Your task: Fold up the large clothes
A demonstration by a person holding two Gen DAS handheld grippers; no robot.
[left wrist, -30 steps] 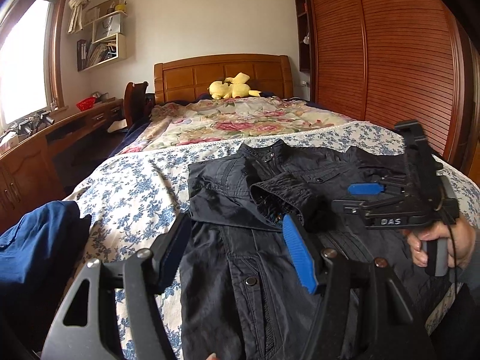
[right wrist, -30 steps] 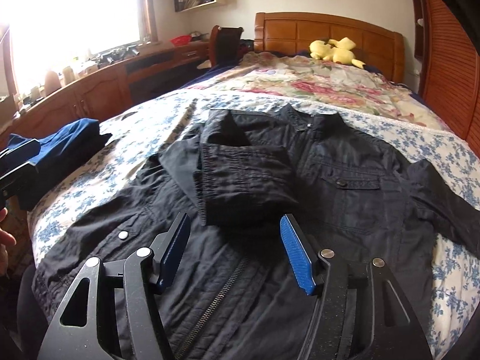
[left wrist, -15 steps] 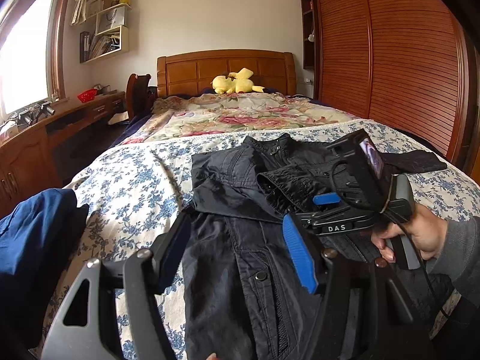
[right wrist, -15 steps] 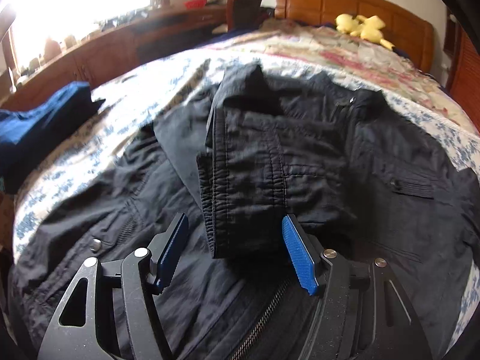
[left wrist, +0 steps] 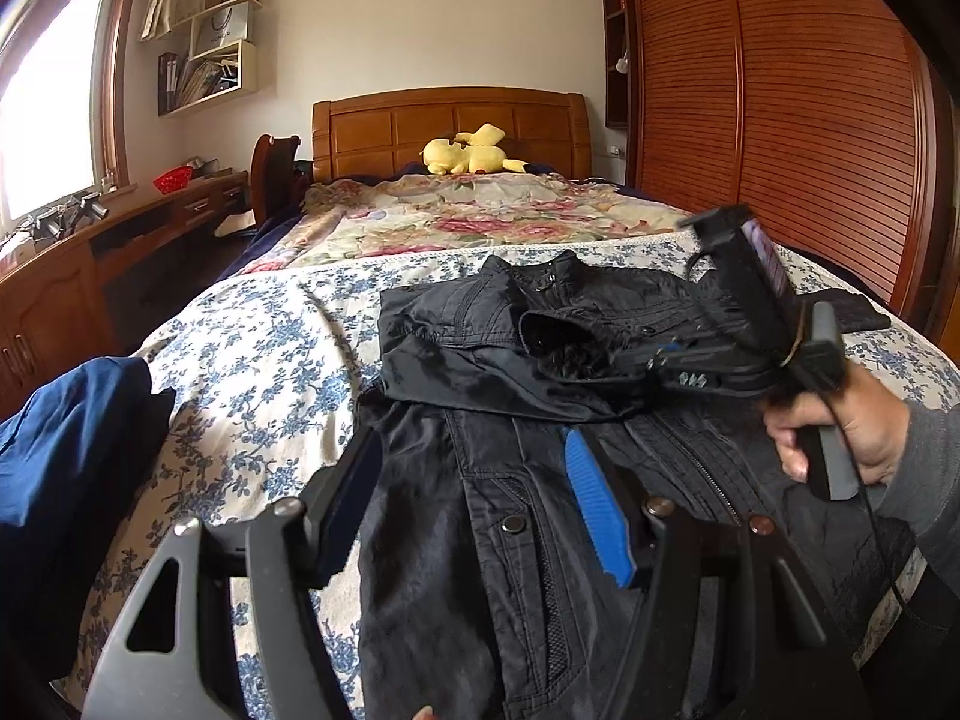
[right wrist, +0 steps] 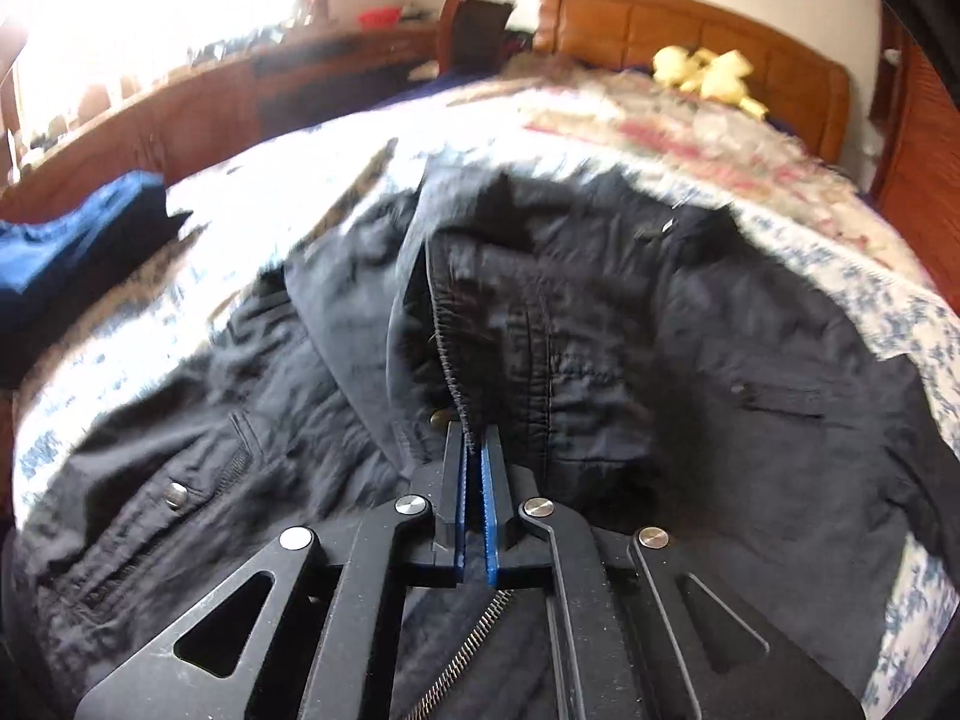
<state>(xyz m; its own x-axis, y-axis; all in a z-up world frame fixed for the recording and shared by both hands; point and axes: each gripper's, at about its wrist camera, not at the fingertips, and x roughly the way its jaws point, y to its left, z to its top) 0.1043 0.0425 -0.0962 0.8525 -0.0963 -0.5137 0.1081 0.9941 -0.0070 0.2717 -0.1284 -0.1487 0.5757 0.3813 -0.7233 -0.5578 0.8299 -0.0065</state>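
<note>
From the left wrist, my left gripper (left wrist: 474,492) hangs part open over the near left of the black jacket (left wrist: 480,510) with nothing between its pads; the cloth lies below them, not in them. The jacket is spread face up on the bed (left wrist: 252,360), collar at the far end, one sleeve (left wrist: 564,342) folded in across the chest. To the right, a hand (left wrist: 840,432) holds my right gripper (left wrist: 636,363), its tip buried in that sleeve's cuff. A blue garment (left wrist: 66,456) sits at the near left edge, well clear.

From the right wrist, the picture is blurred, but the right gripper (right wrist: 474,438) has its pads pinched together on the cuff (right wrist: 456,384) hem, a thin edge of cloth caught at the tips. The zip (right wrist: 468,654) runs under the tool.

I judge the step to be seating this sleeve. The bite looks shallow, so I would lift gently and draw the cuff slowly, keeping the sleeve flat on the chest. I would keep the left gripper ready to press the near left panel if the body starts dragging.
</note>
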